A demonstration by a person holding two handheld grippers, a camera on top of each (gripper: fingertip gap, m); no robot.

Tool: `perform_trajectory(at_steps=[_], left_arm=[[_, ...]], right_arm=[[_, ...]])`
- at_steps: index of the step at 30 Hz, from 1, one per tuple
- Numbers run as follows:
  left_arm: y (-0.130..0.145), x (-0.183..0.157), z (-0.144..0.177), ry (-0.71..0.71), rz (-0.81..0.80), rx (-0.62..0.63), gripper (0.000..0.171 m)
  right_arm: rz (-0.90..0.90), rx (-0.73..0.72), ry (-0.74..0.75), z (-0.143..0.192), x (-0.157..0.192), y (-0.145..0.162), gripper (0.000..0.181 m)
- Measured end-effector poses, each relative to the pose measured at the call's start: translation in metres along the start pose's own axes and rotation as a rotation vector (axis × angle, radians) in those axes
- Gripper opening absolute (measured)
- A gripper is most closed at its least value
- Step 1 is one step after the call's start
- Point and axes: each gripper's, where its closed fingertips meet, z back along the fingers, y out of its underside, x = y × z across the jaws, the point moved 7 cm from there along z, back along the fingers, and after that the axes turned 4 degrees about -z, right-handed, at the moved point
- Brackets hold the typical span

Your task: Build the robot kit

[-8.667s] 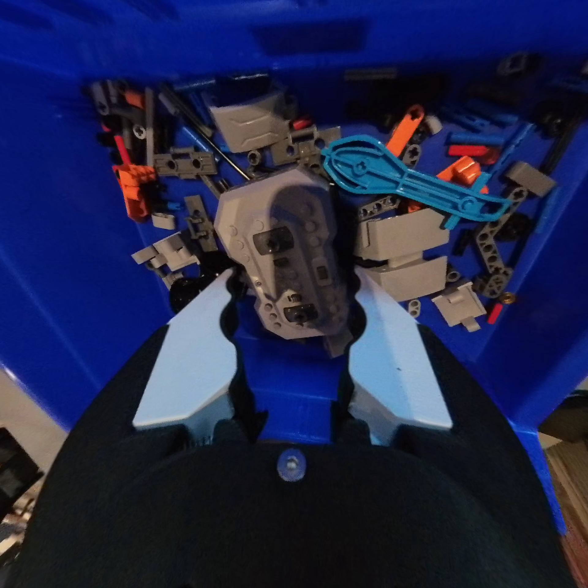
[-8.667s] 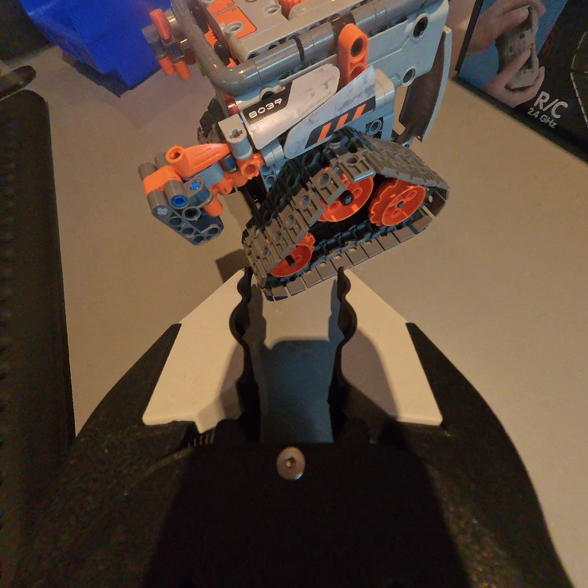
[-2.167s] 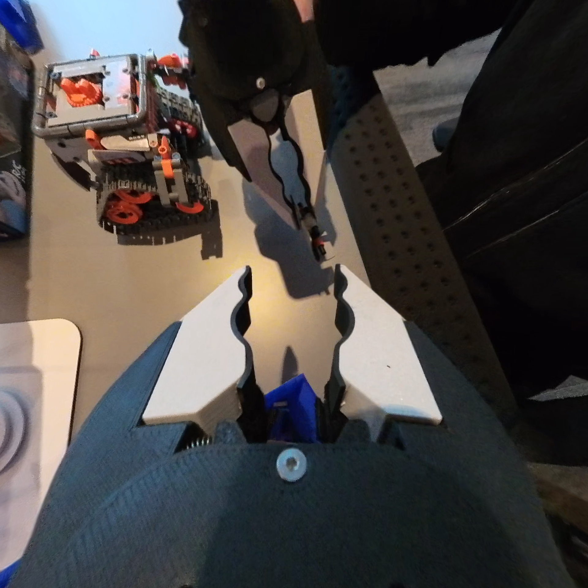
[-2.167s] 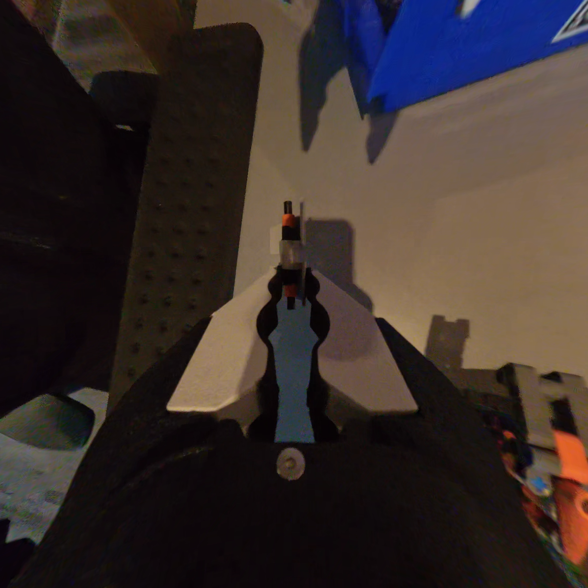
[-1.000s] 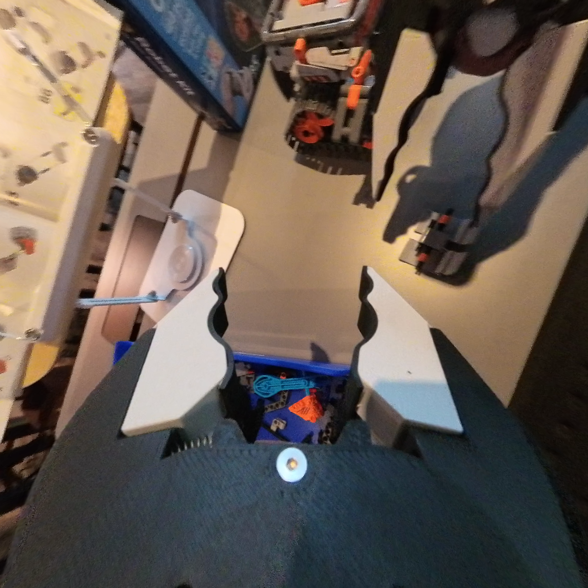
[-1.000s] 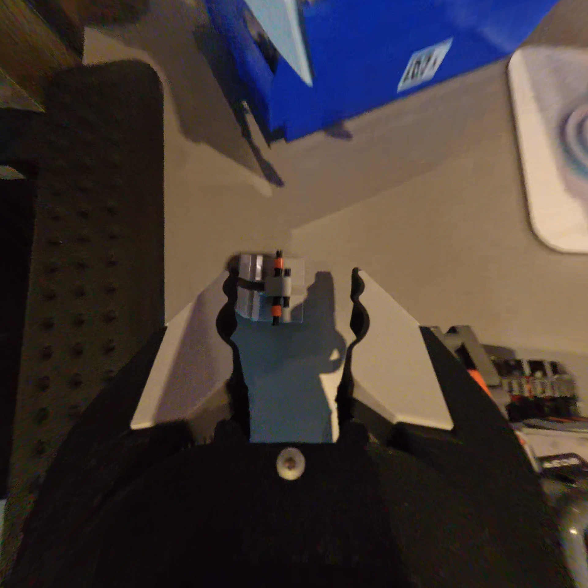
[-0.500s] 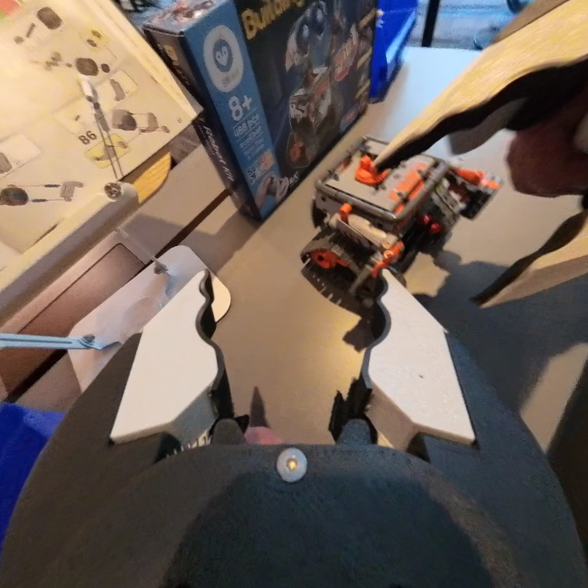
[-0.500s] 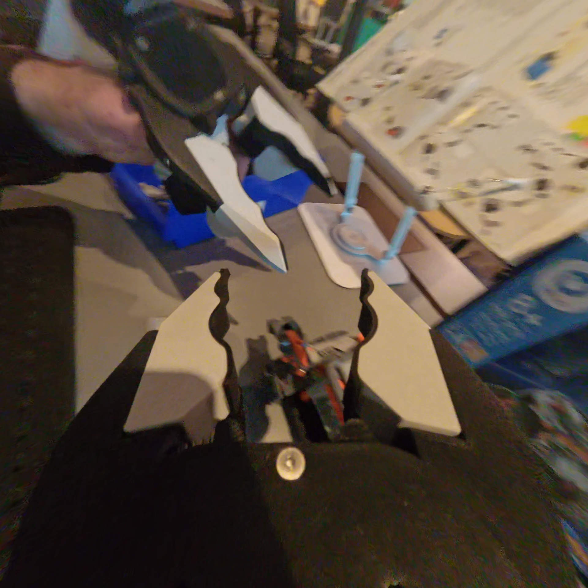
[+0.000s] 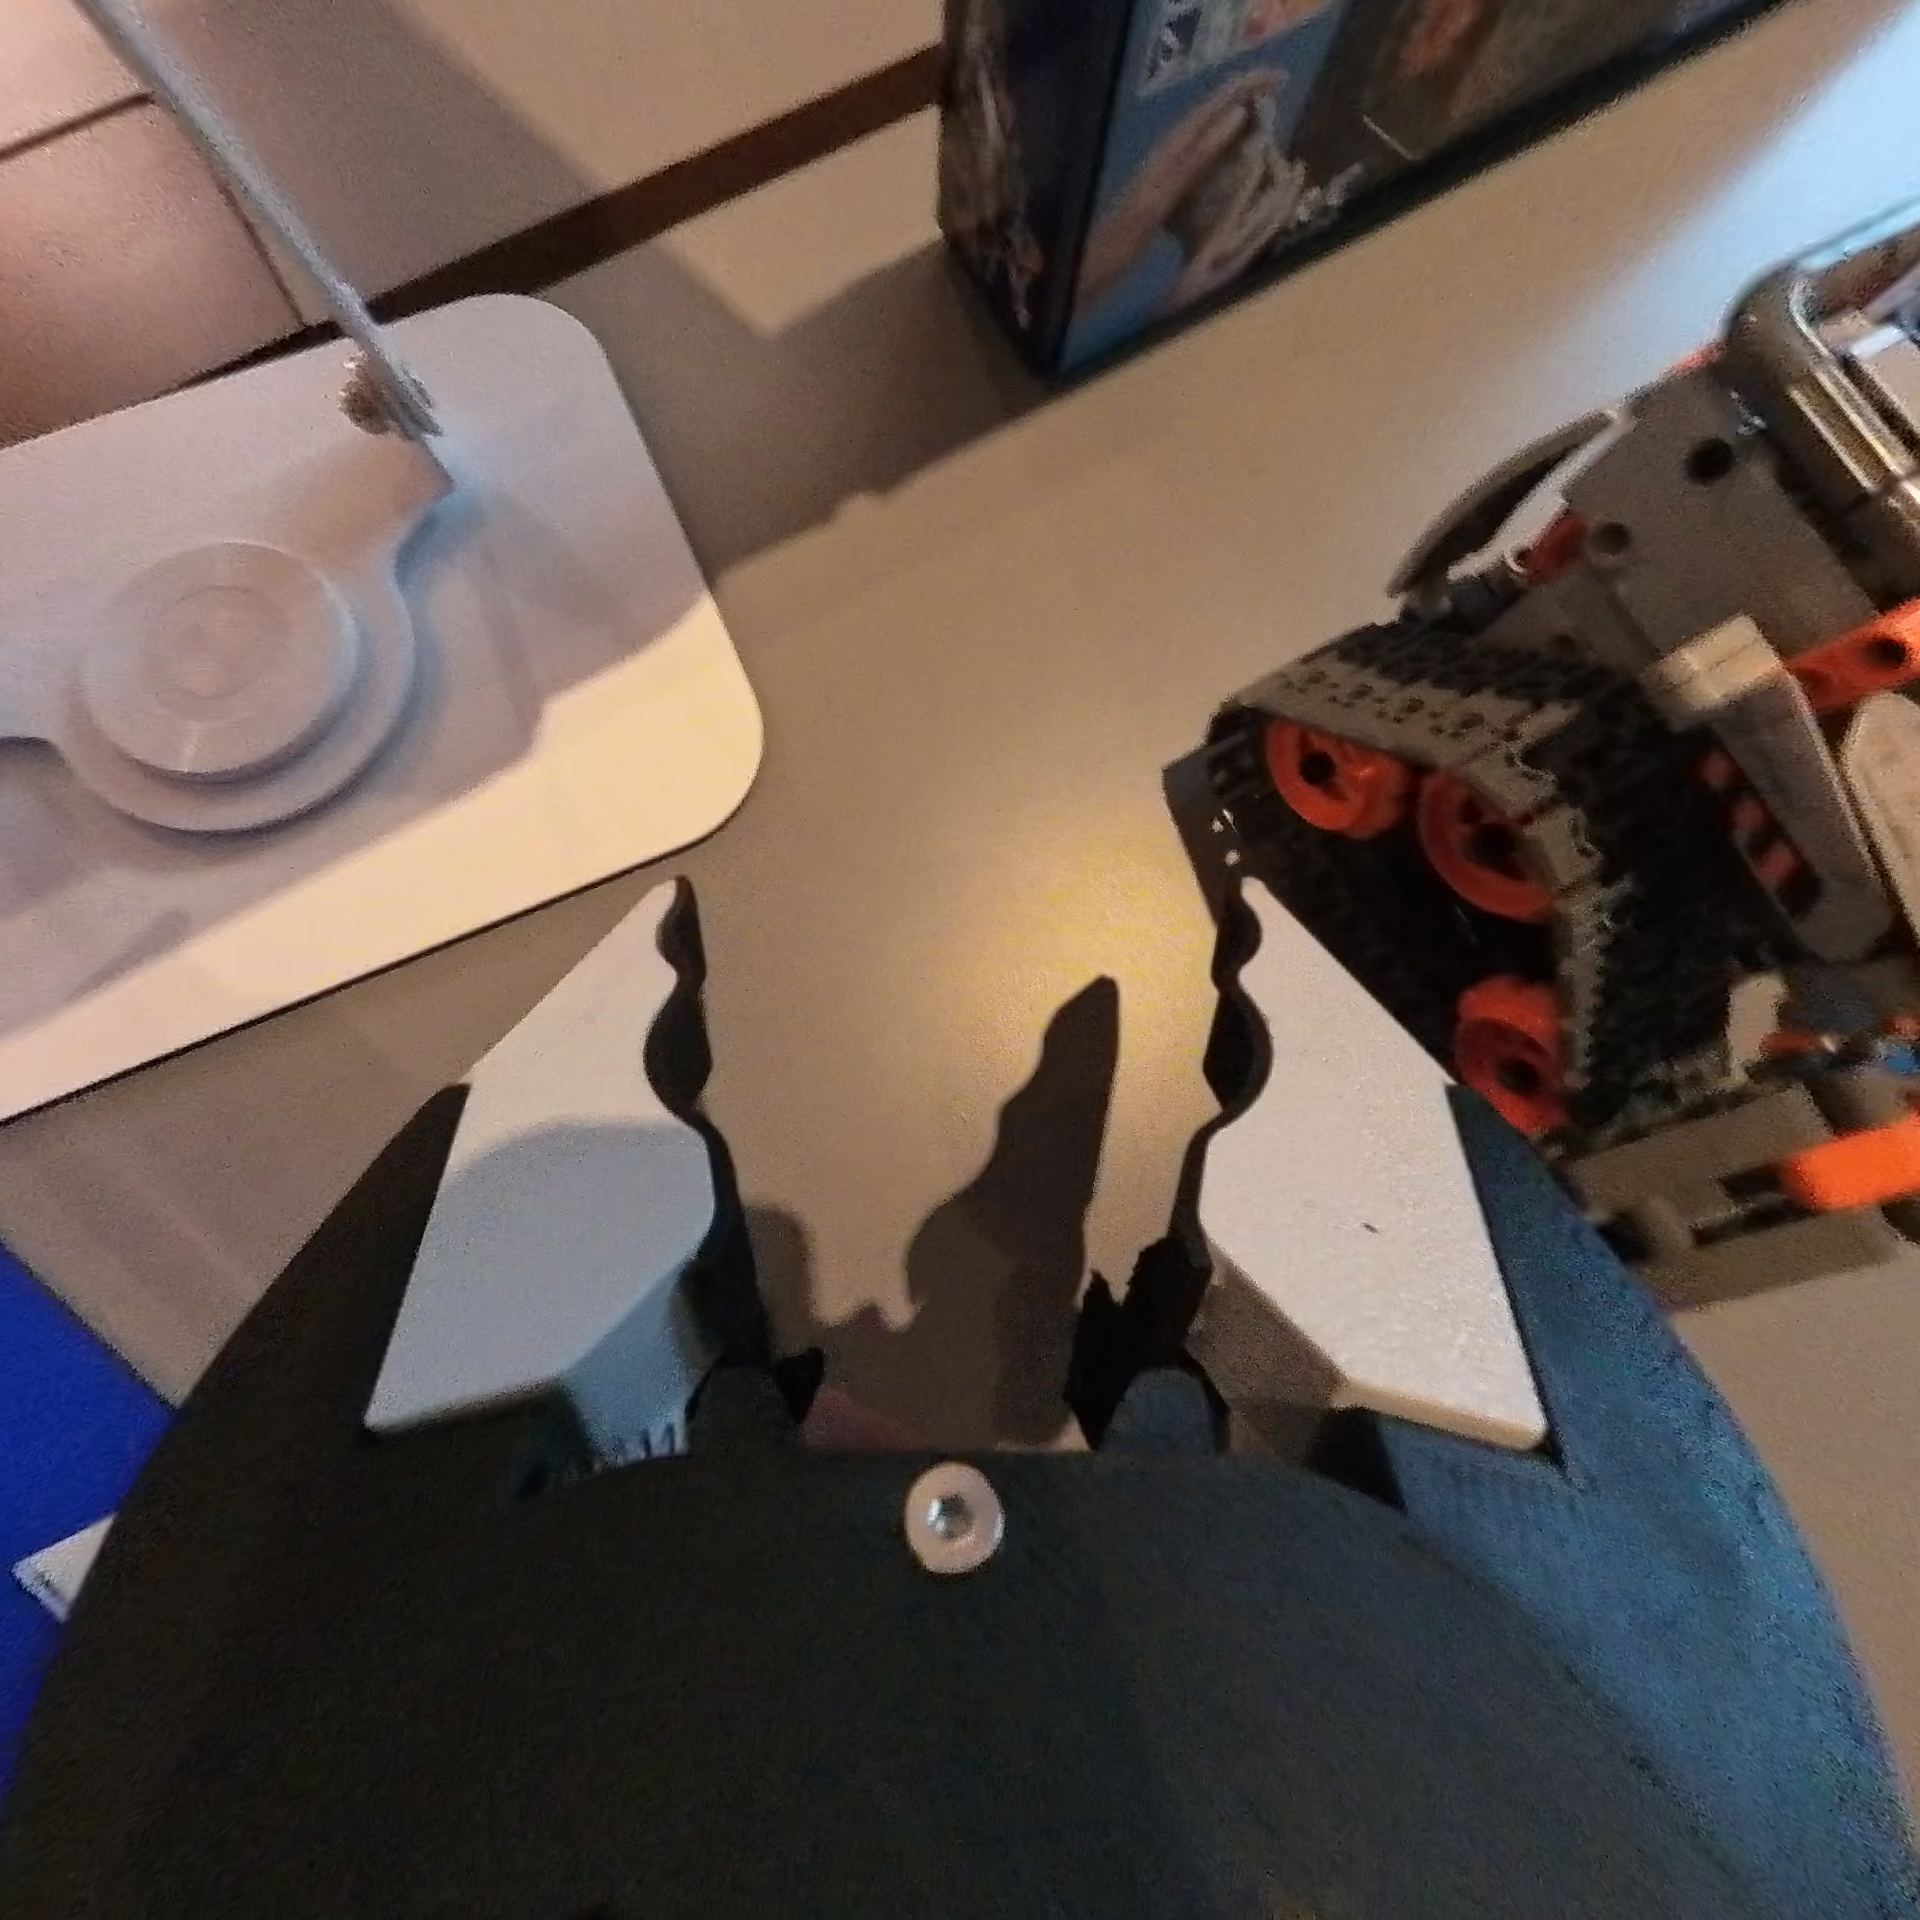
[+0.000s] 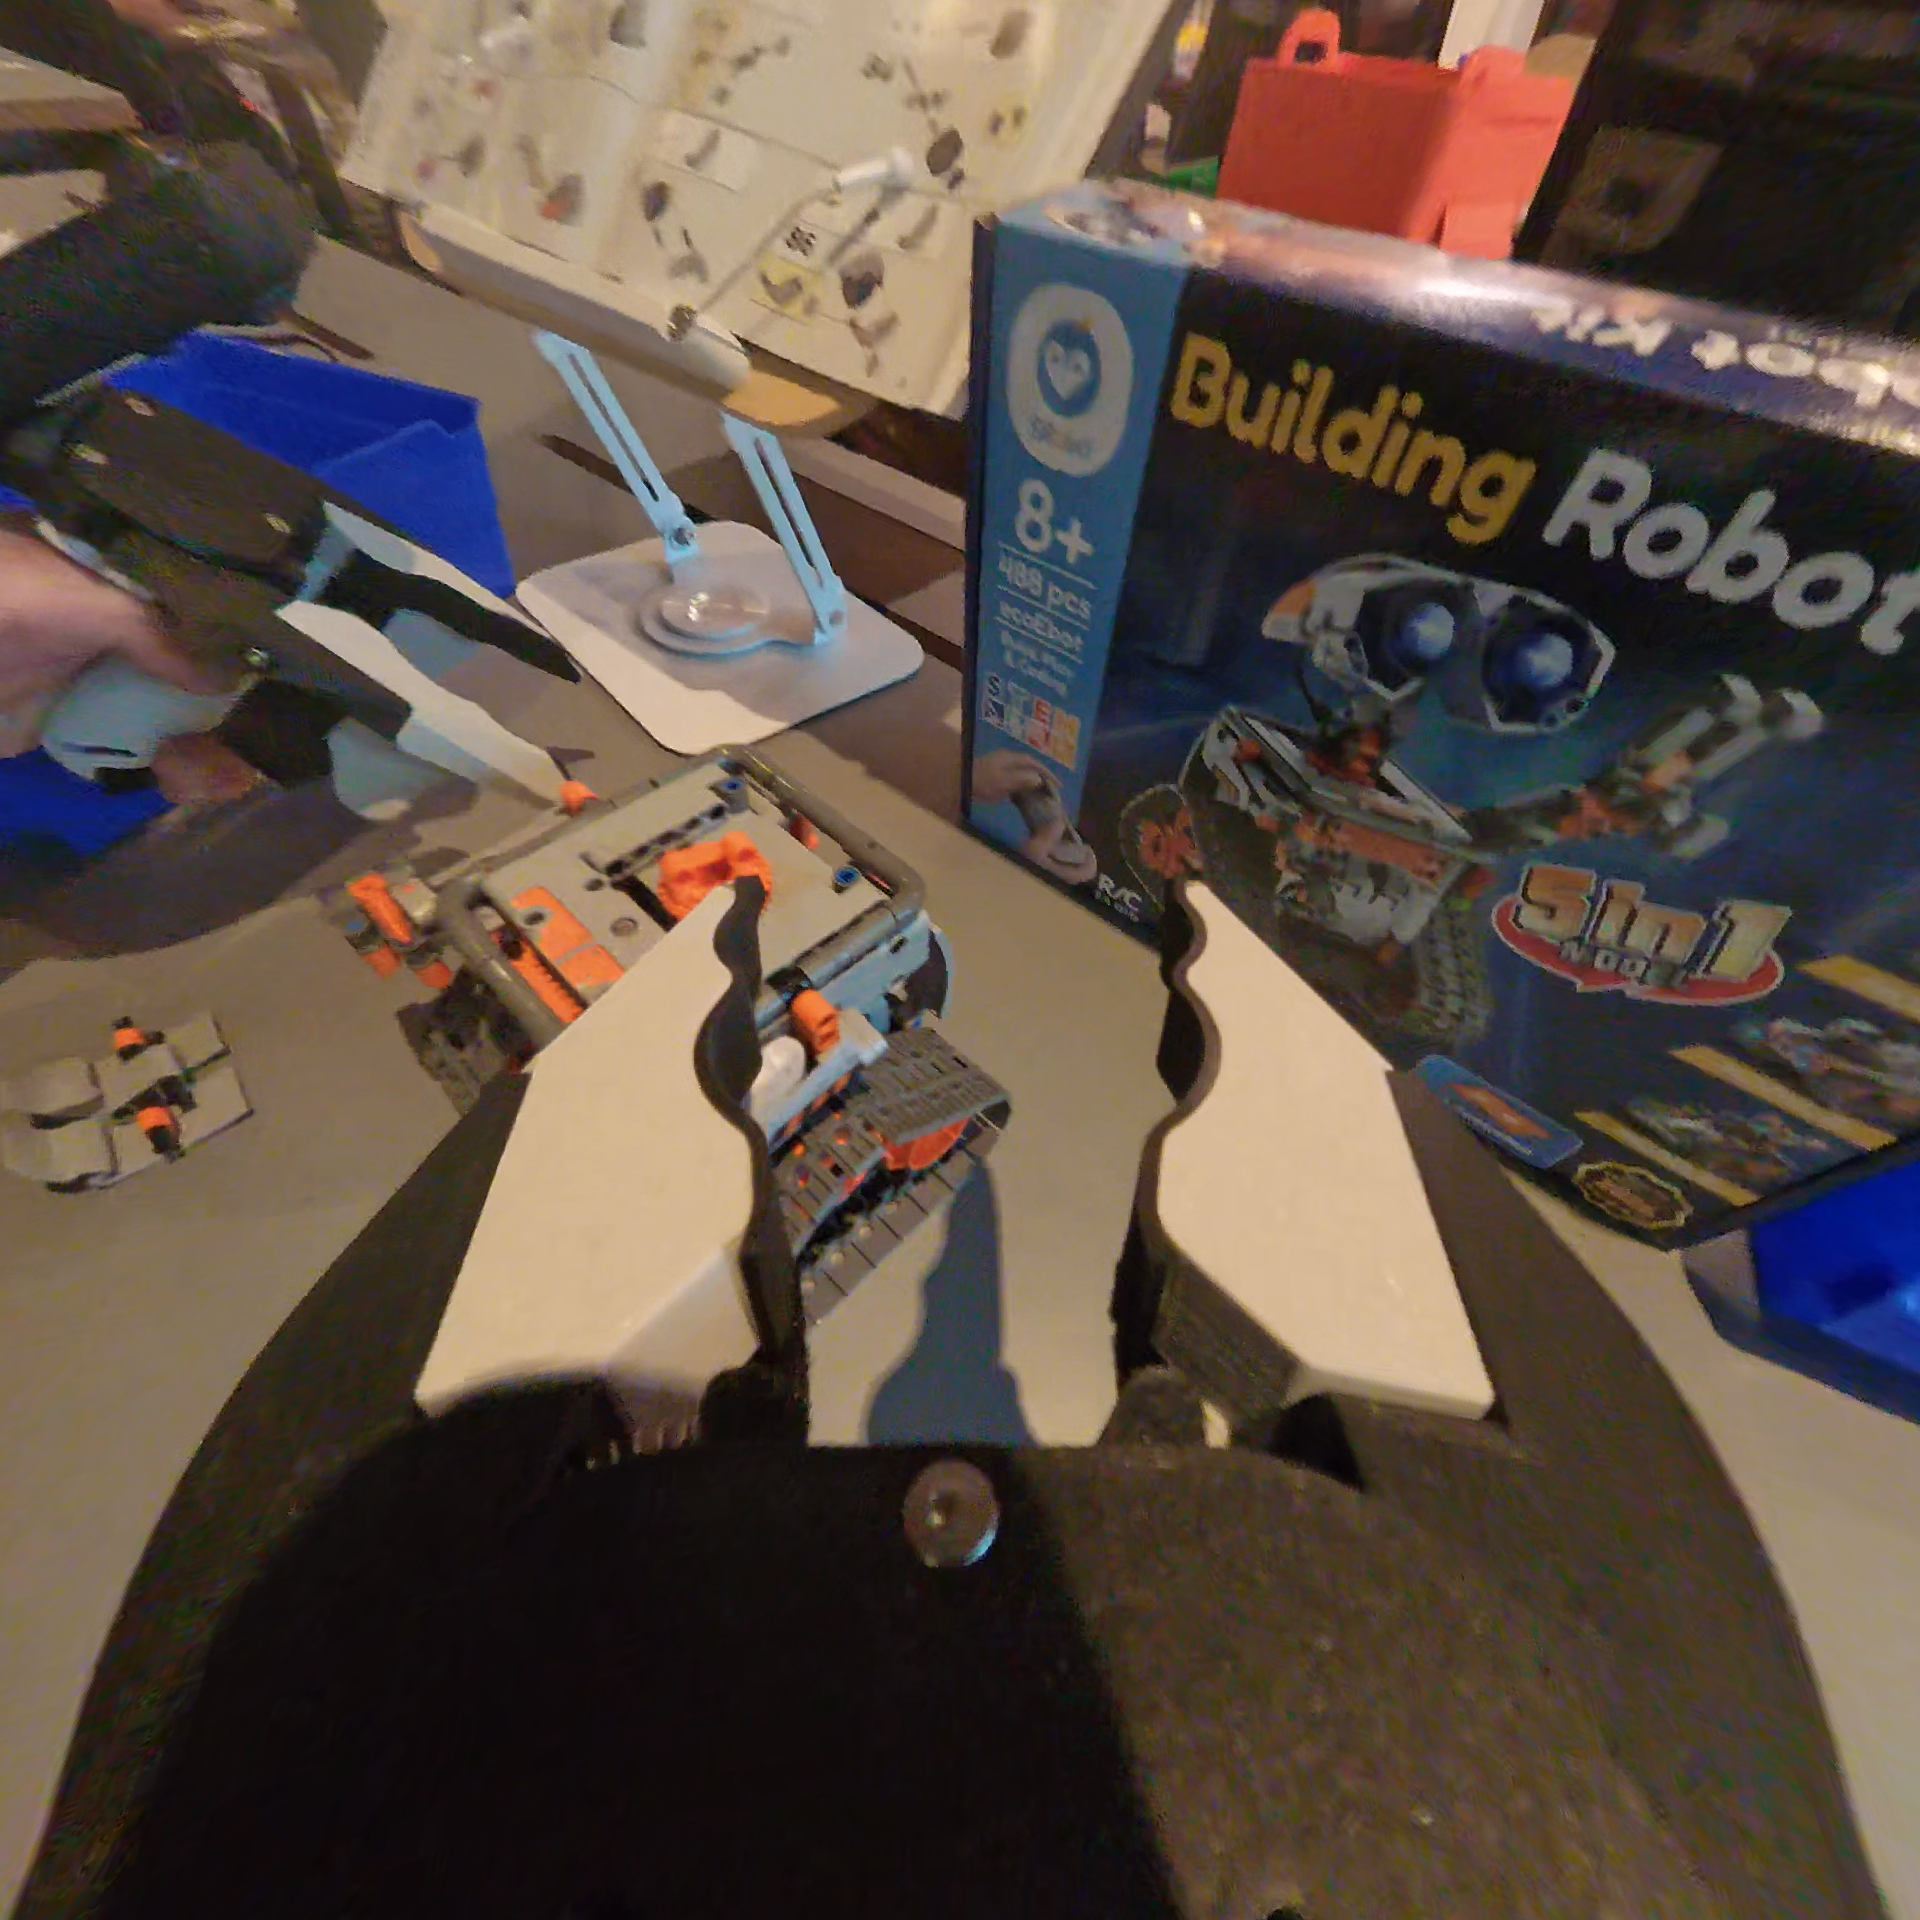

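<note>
A grey and orange tracked brick vehicle (image 10: pixel 707 966) stands on the grey table (image 10: pixel 156 1299). My right gripper (image 10: pixel 961 894) is open and empty, just above and to the right of the vehicle. My left gripper (image 9: pixel 961 894) is open and empty over bare table, with the vehicle's track (image 9: pixel 1455 831) right beside its right finger. In the right wrist view the left gripper (image 10: pixel 499 707) comes in from the left, held by a hand, its tips at the vehicle's far corner. A small grey sub-assembly with orange pins (image 10: pixel 114 1101) lies on the table left of the vehicle.
A large blue product box (image 10: pixel 1455 675) stands upright behind the vehicle. A white stand base (image 9: pixel 312 623) with a raised instruction sheet (image 10: pixel 727 125) sits at the back left. A blue bin (image 10: pixel 343 436) lies behind the left gripper. Another blue part (image 10: pixel 1839 1299) lies at the right.
Both grippers have swung toward the vehicle. The left gripper has dropped low beside its track. The right gripper let go of the grey sub-assembly about a second ago, and it now lies on the table.
</note>
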Motion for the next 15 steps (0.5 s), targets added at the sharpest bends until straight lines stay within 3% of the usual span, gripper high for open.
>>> perform_trajectory(at_steps=[2,6,9,11,15], left_arm=[[0.001,0.005,-0.008,-0.062,0.056,-0.016,0.094],[0.02,0.005,-0.037,-0.051,0.131,0.081,0.111],[0.022,0.008,-0.043,-0.091,0.118,0.079,0.099],[0.019,0.001,-0.042,-0.01,0.129,0.064,0.114],[0.025,0.006,-0.047,-0.111,0.065,-0.004,0.095]], right_arm=[[0.008,0.038,0.03,-0.004,-0.005,0.007,0.076],[-0.016,0.08,0.028,-0.012,-0.011,0.018,0.076],[-0.034,0.118,0.015,-0.018,-0.014,0.028,0.076],[-0.046,0.115,0.001,-0.02,-0.015,0.03,0.073],[-0.055,0.146,-0.001,-0.024,-0.019,0.037,0.073]])
